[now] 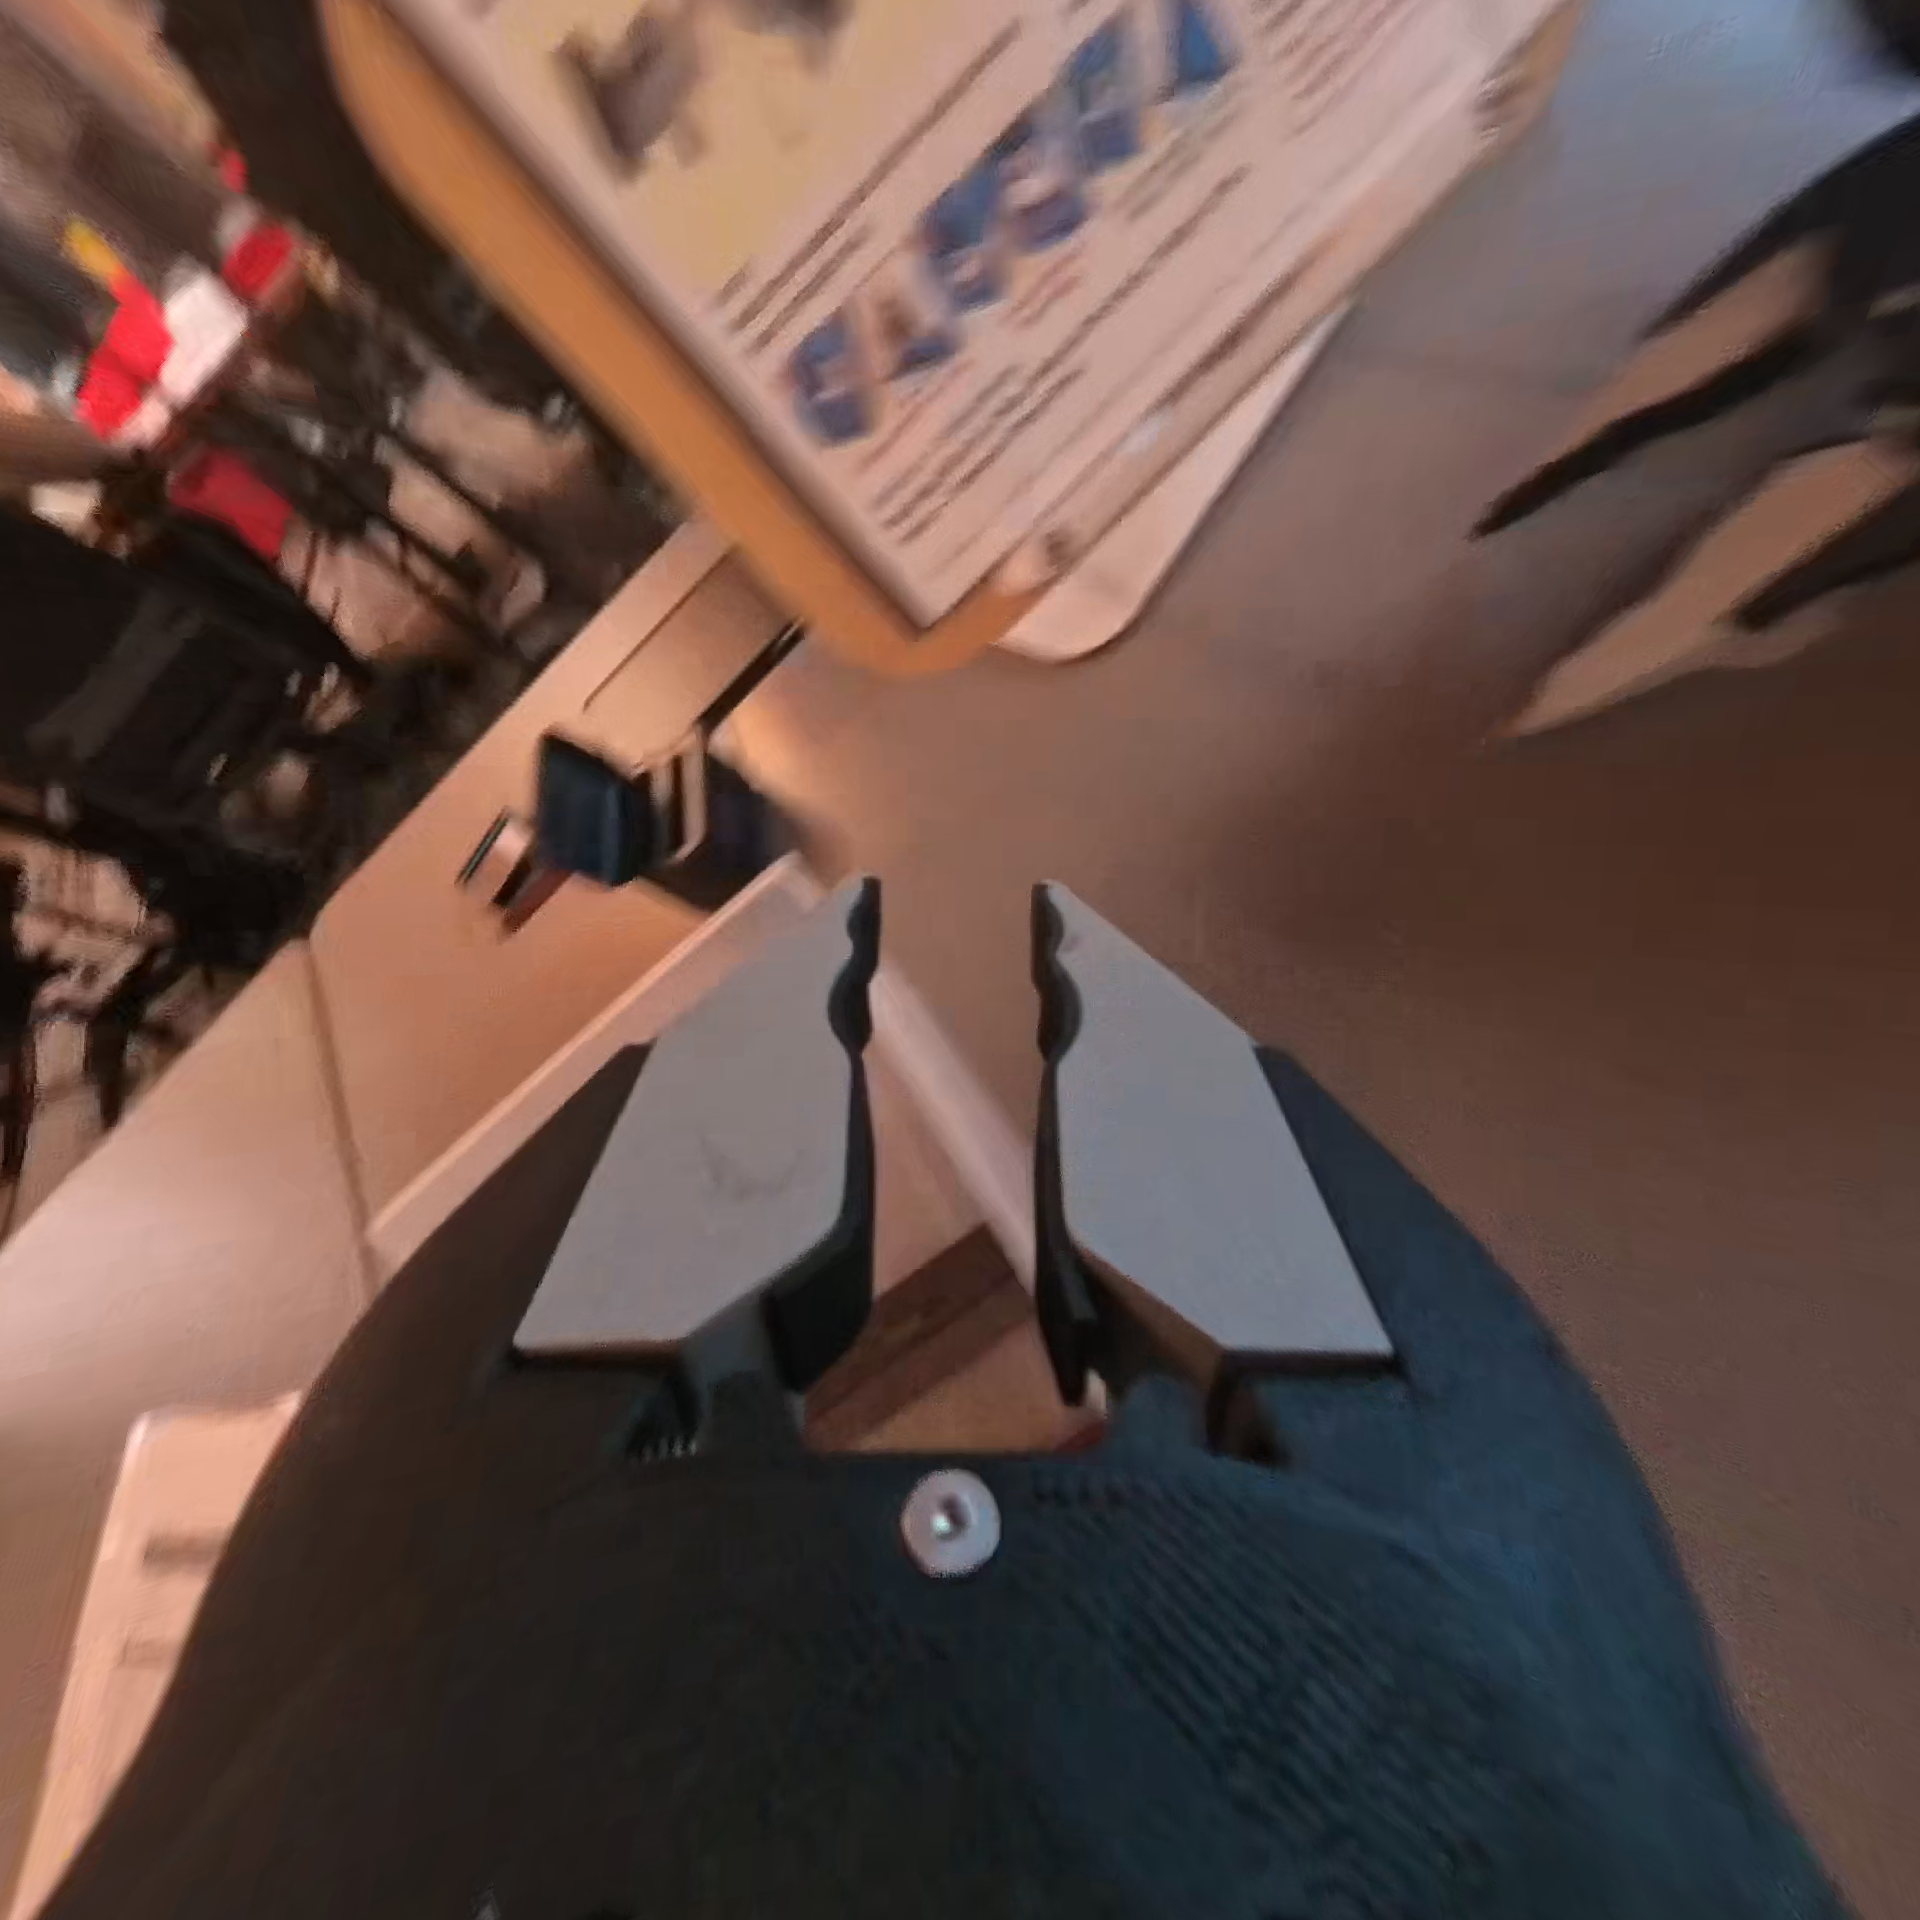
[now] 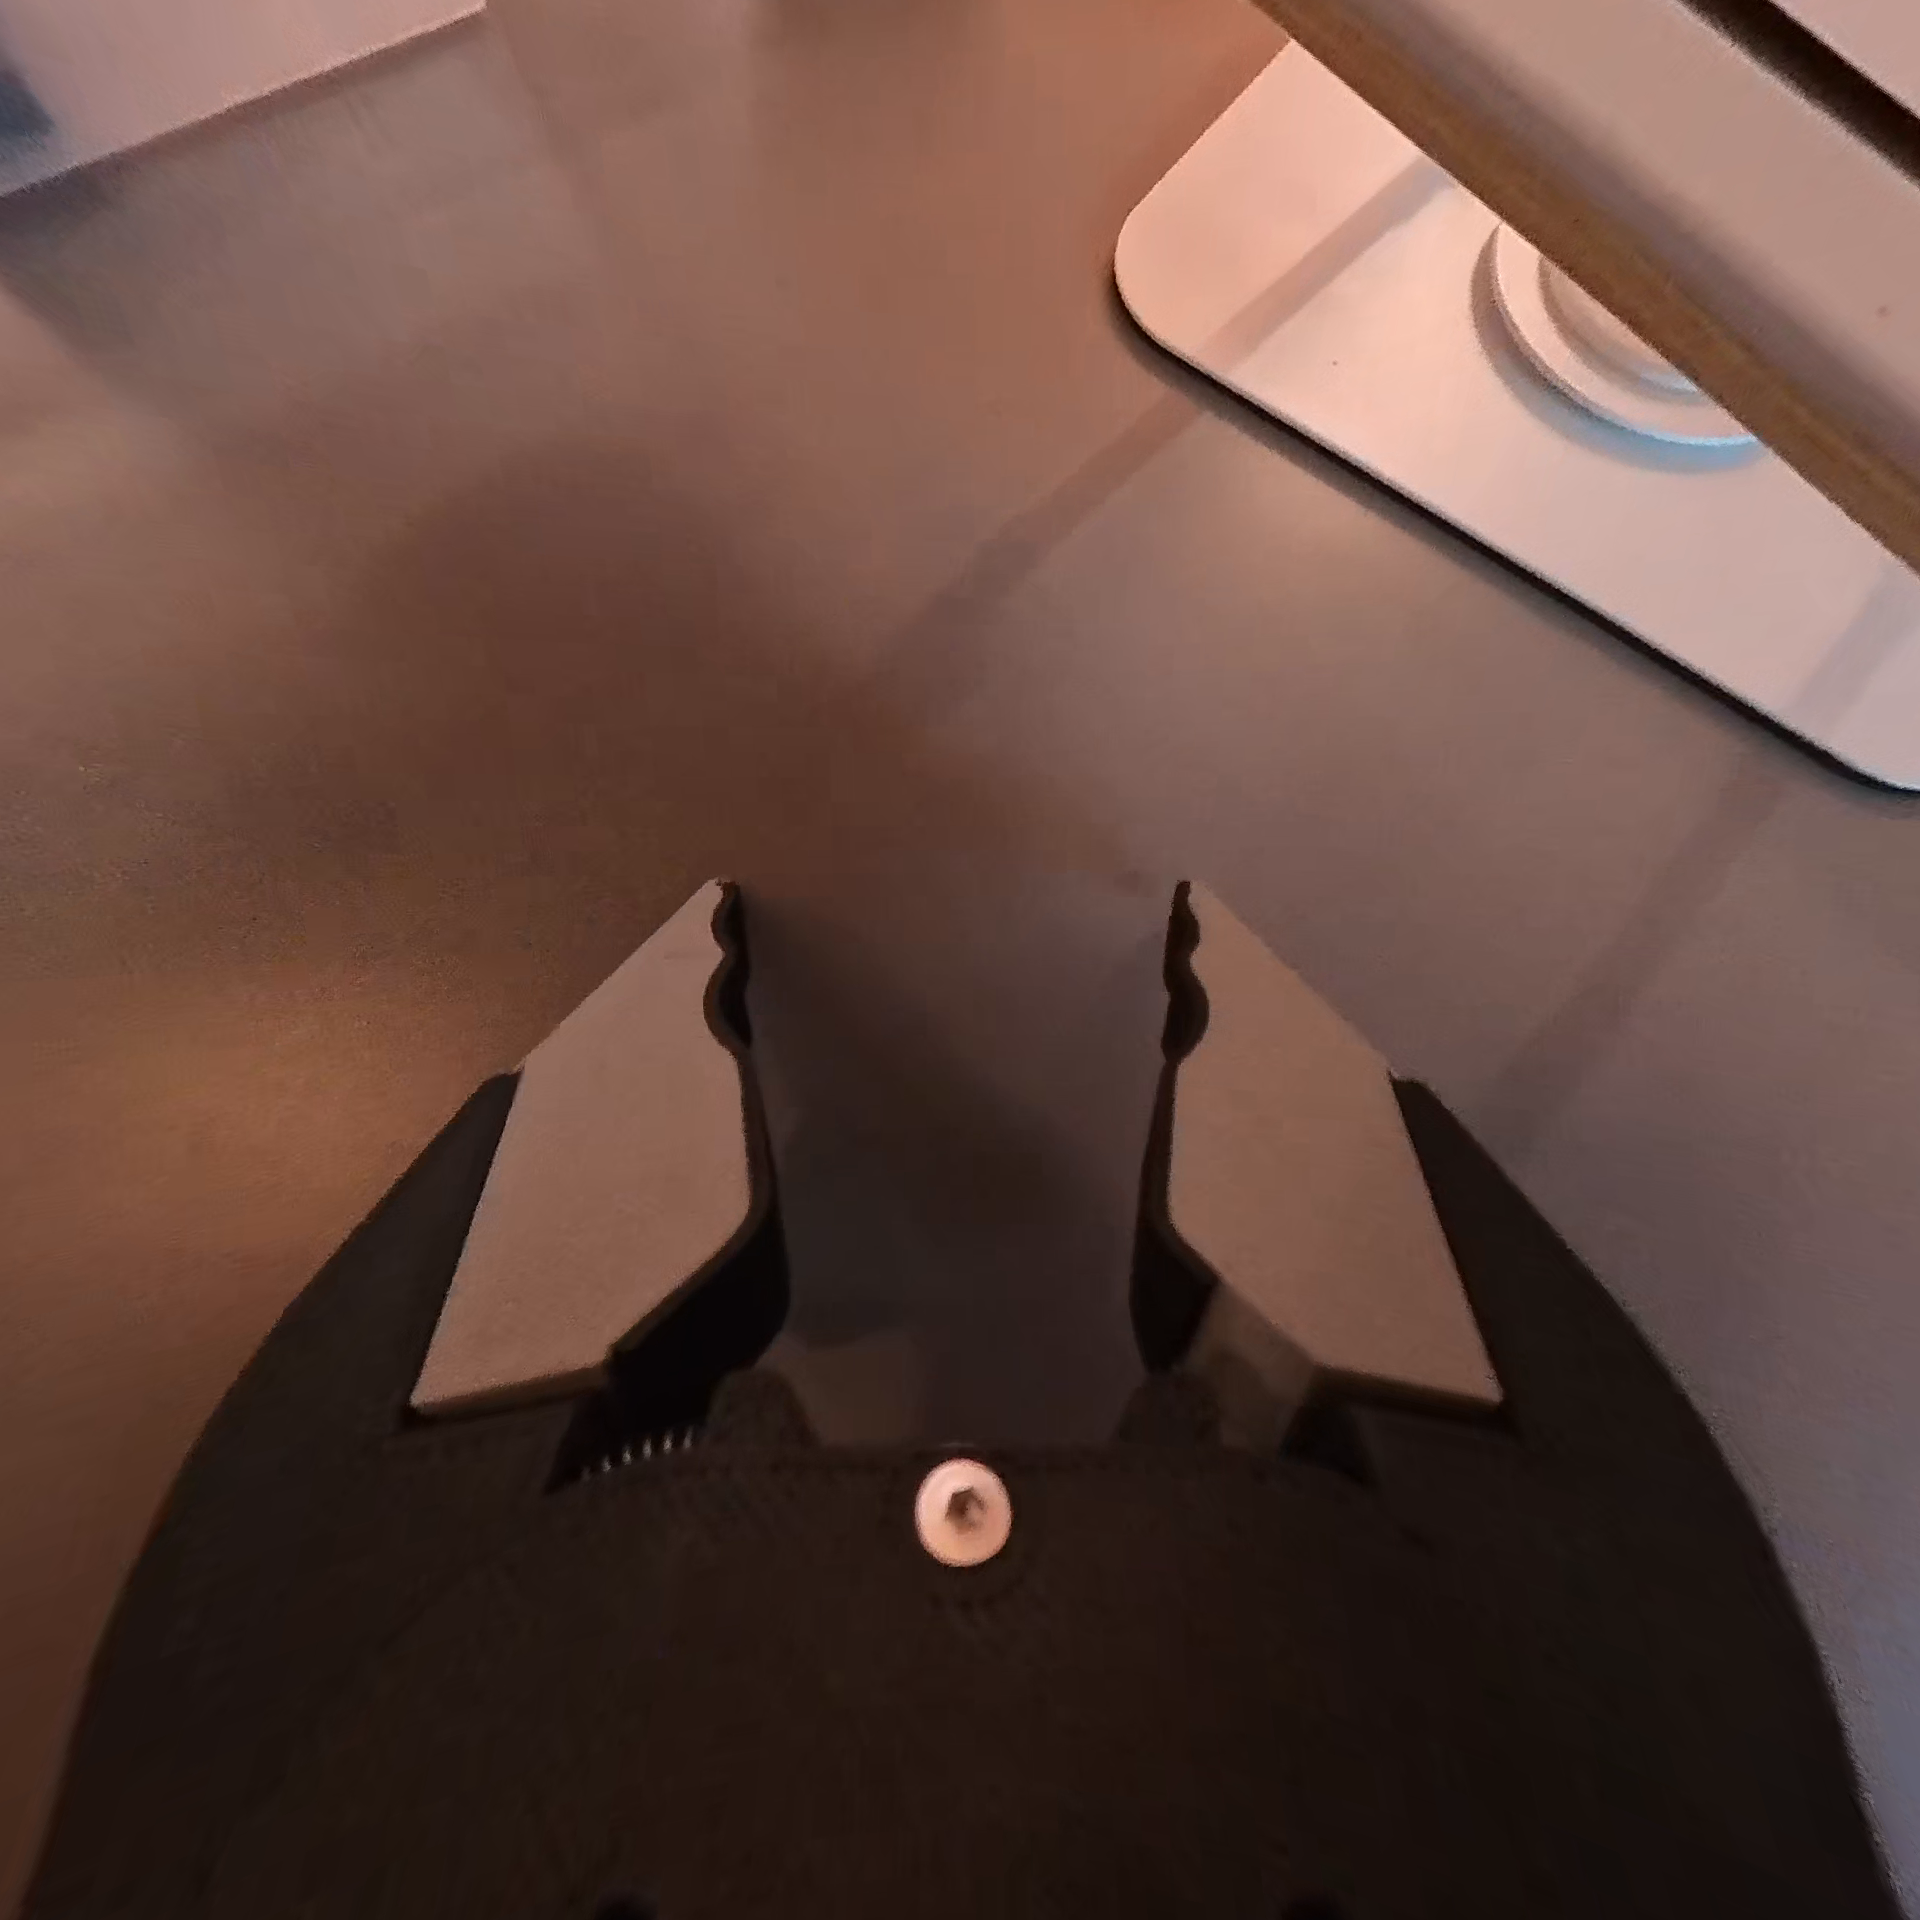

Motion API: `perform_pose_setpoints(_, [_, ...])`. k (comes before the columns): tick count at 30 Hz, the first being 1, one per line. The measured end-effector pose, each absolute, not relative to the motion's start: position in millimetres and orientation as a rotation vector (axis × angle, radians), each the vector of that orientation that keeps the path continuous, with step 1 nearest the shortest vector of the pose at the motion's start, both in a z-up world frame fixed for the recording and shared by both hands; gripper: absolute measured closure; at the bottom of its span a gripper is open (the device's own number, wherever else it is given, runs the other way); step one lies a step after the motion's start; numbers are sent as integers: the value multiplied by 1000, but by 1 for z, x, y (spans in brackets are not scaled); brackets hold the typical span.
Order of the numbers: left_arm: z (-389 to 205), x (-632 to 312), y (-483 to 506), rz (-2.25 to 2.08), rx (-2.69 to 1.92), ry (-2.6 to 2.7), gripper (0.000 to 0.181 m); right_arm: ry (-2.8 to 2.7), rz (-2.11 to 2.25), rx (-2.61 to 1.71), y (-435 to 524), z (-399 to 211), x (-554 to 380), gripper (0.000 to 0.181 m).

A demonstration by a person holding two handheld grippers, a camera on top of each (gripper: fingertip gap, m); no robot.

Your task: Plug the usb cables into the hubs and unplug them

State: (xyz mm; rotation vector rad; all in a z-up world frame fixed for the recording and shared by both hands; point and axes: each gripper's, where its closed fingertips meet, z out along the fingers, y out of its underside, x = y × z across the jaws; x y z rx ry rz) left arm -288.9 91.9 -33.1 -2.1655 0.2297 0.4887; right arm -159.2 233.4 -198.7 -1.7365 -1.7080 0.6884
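Dim warm light; left view motion-blurred, right sharper.

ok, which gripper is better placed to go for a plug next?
Left, probably. The left gripper is open and empty, with a blurred dark plug-like thing just ahead to its left. The right gripper, also open, faces bare table and a white stand base.

No writing can be read in either view. In the left wrist view a white printed sheet (image 1: 966, 281) on a tilted wood-edged board (image 1: 582, 343) bears large blue letters and lines of small dark print, all smeared by blur. The right wrist view shows no lettering at all.
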Motion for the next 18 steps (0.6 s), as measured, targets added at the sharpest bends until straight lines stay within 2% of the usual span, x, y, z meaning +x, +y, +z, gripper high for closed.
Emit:
perform_pose_setpoints(3, [-58,-373,78,434,-2383,30,127,-1709,693,-1741,233,-199,-159,103])
perform_pose_setpoints(8, [-158,-462,38,318,-2831,-240,121,-1715,682,-1717,232,-198,-159,105])
perform_pose_setpoints(11, [-190,-487,23,372,-2939,-279,126,-1716,685,-1720,232,-198,-159,105])
perform_pose_setpoints(12, [-194,-484,27,301,-2932,-273,134,-1717,688,-1723,232,-199,-159,105])
perform_pose_setpoints(14, [-195,-472,31,147,-2927,-258,162,-1717,693,-1728,232,-199,-159,105])
perform_pose_setpoints(18, [-168,-480,27,269,-2912,-184,170,-1723,695,-1721,231,-199,-159,107])
